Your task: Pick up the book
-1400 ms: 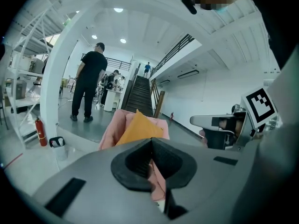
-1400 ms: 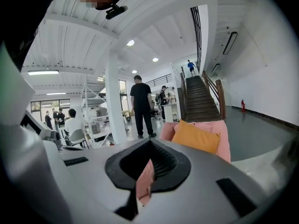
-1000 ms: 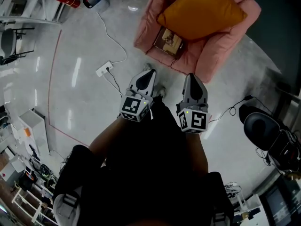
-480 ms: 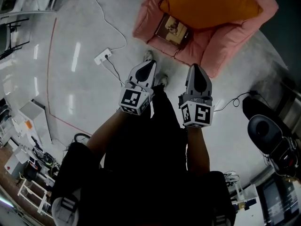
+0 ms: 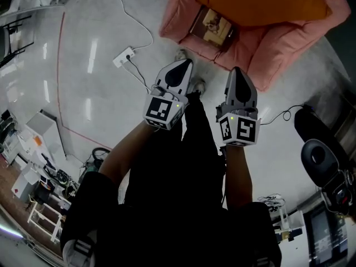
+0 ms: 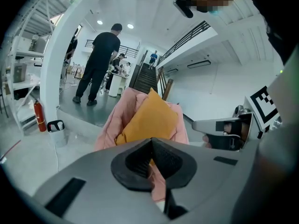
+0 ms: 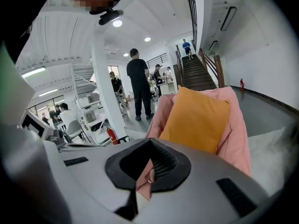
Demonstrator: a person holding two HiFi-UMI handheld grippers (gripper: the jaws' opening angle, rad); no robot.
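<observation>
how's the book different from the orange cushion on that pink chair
The orange cushion is plain and puffy; the book is thin, with a brownish pictured cover. The cushion is far larger than the book. The cushion leans up against the backrest, while the book lies flat near the seat's front edge. Both rest on the pink chair.

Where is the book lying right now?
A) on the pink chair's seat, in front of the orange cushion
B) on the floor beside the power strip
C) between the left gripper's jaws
A: the book lies on the pink chair, before the orange cushion.
</observation>
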